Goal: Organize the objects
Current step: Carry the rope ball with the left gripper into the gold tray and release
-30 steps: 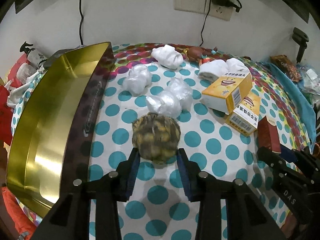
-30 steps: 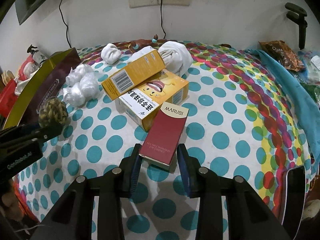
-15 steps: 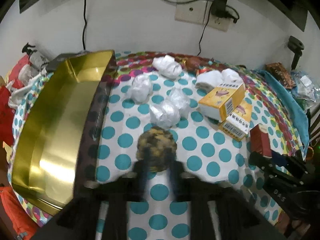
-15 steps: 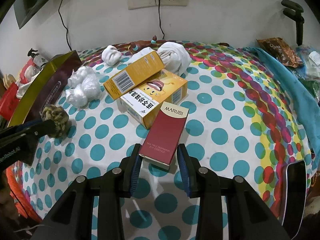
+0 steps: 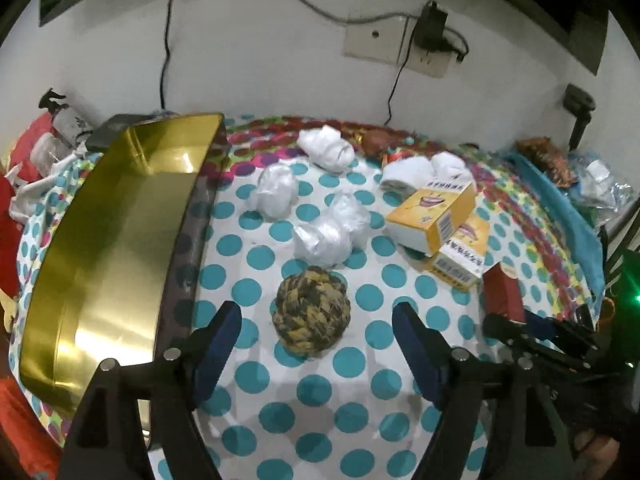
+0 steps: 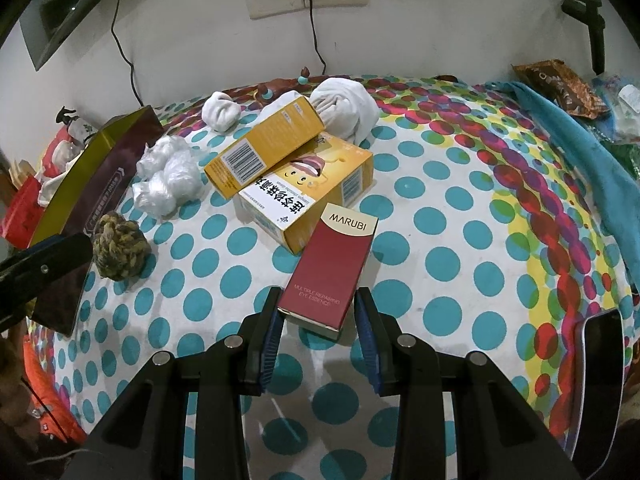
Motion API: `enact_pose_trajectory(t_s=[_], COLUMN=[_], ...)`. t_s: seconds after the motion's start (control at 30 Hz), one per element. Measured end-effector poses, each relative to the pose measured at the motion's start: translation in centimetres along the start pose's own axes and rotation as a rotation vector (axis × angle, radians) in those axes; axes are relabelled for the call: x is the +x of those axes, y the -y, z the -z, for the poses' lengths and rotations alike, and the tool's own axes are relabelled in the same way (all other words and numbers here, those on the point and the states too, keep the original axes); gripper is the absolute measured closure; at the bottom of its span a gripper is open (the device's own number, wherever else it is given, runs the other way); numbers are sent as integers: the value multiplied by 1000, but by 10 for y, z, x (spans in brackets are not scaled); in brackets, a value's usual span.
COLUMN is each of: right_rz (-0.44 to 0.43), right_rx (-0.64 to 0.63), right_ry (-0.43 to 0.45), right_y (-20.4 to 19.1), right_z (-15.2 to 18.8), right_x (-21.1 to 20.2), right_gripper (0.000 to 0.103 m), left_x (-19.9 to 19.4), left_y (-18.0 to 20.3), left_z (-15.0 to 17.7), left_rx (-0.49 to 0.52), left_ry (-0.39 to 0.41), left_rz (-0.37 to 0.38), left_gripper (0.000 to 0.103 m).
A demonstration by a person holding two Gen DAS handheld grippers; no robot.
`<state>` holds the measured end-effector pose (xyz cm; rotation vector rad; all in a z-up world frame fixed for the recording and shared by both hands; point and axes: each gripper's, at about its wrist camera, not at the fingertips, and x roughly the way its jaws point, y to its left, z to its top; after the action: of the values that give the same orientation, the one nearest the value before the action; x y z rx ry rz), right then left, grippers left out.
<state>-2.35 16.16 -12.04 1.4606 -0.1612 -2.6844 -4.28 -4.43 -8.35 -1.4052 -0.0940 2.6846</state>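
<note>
Rope ball [image 5: 311, 311] lies free between left gripper [image 5: 316, 330] fingers.

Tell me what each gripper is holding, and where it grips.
Left gripper holds nothing; the rope ball sits loose between its open jaws. Right gripper clamps the red box by its near end.

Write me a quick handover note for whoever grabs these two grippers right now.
Left gripper: jaws wide open, straddling the rope ball without touching it; the ball sits on the dotted cloth.
Right gripper: jaws closed around the near end of the red Marubi box, which looks still down on the cloth.
Gold tray on the left looks empty where visible.
Two yellow boxes, the plastic-wrapped bundles and the white rolled cloths lie loose behind.
Done: apparently nothing in the tray. Left: probably everything.
</note>
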Motion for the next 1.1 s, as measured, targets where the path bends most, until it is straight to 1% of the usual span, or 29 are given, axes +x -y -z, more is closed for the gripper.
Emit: enact_pose_trajectory(t_s=[0.13, 0.23, 0.3, 0.33, 0.37, 0.4, 0.53, 0.67, 0.73, 0.8, 0.93, 1.0, 1.1], right_rz=[-13, -18, -17, -20, -20, -21, -21, -25, -22, -24, -24, -22, -21], right_rx=[11, 7, 2, 3, 4, 4, 12, 12, 10, 13, 16, 15, 16], right_ry=[-3, -8, -7, -7, -8, -8, -13, -15, -15, -14, -11, -7, -8], right_y=[2, 2, 2, 2, 2, 2, 3, 5, 5, 6, 6, 6, 6], right_z=[0, 0, -1, -1, -1, -1, -1, -1, -1, -1, -1, -1, 0], right_x=[2, 3, 4, 4, 4, 4, 6, 6, 6, 6, 5, 4, 4], right_gripper=[69, 69, 69, 69, 69, 69, 69, 69, 69, 69, 69, 69, 69], left_x=[26, 42, 50, 52, 53, 53, 54, 51, 46, 38, 17, 6, -12], left_y=[3, 4, 3, 3, 2, 1, -6, 1, 3, 4, 4, -1, -18], left_z=[-3, -2, -2, -2, -2, -2, -5, -3, -2, -3, -7, -9, -11], left_rx=[8, 6, 1, -6, -8, -10, -43, -3, 7, 8, 26, 24, -3], left_ry=[-52, -85, -93, -91, -85, -82, -86, -76, -70, -54, -4, 16, 40], left_rz=[-29, -34, -21, -21, -15, -28, 0, -25, -16, -14, -40, -46, -69], left_gripper=[23, 23, 23, 26, 45, 49, 50, 50, 50, 50, 50, 50, 50])
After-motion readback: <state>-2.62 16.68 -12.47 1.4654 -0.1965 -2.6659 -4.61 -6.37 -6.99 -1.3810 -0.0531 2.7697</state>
